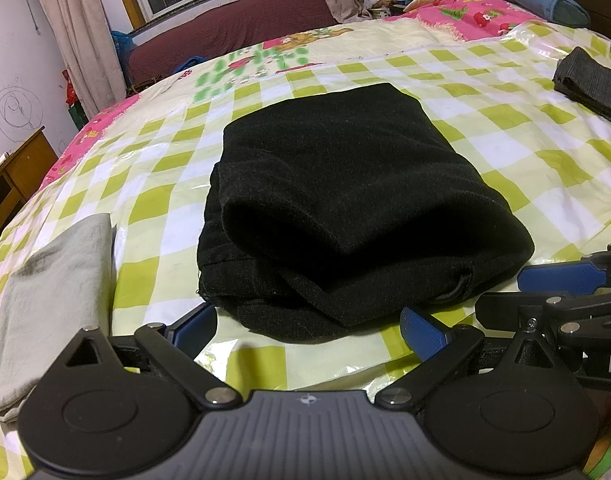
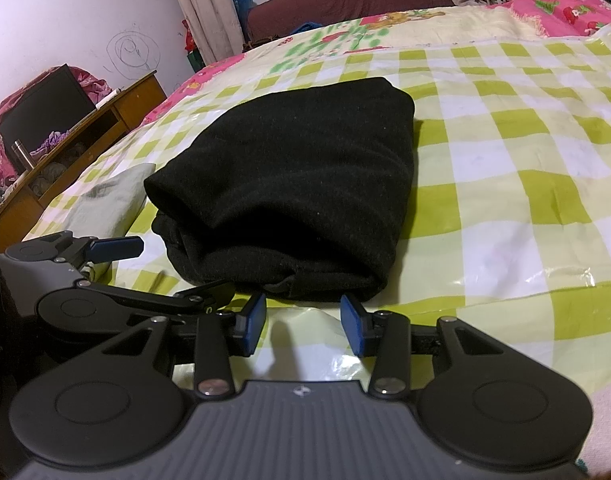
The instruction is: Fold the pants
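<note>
The black pants (image 1: 337, 208) lie folded into a thick bundle on the green-checked plastic sheet (image 1: 505, 128) on the bed; they also show in the right wrist view (image 2: 297, 192). My left gripper (image 1: 309, 332) is open and empty, its blue pads just short of the bundle's near edge. My right gripper (image 2: 303, 324) is open and empty, also just short of that near edge. The right gripper shows at the right edge of the left wrist view (image 1: 561, 276), and the left gripper at the left of the right wrist view (image 2: 117, 250).
A light grey cloth (image 1: 45, 300) lies left of the pants. A dark grey folded garment (image 1: 593, 84) lies at the far right. A wooden desk (image 2: 73, 140) with a monitor stands beside the bed. Pillows and a pink quilt (image 1: 473, 12) lie at the far end.
</note>
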A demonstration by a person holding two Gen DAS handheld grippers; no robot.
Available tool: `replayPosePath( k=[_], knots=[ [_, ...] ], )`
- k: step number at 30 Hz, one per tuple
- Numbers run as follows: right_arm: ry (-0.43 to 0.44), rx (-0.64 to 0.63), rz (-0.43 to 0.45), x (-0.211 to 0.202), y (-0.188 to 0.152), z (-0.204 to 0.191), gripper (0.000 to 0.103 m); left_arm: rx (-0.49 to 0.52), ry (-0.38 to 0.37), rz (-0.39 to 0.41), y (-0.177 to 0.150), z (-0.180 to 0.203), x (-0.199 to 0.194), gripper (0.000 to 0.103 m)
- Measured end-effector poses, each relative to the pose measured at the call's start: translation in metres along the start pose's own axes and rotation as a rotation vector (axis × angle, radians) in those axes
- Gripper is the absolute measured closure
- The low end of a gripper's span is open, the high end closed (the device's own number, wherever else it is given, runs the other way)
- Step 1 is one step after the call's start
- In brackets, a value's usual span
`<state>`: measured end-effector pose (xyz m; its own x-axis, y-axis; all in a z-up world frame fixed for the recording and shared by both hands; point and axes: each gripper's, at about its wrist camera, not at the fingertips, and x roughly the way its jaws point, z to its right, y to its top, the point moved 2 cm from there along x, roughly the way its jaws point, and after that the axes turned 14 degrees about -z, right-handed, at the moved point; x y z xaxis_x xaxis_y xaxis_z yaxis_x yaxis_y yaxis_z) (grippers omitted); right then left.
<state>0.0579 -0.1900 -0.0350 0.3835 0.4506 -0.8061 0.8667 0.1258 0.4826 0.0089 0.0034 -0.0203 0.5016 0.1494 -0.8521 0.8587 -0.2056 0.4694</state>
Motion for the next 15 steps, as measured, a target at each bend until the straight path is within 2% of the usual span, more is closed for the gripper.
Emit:
replayPosePath(
  k=[15],
  knots=[
    [0.001,0.0,-0.004,0.0017,-0.0024,0.0002,0.06,0.001,0.001,0.0,0.0001,0.0003,-0.0001,0.0]
  ],
)
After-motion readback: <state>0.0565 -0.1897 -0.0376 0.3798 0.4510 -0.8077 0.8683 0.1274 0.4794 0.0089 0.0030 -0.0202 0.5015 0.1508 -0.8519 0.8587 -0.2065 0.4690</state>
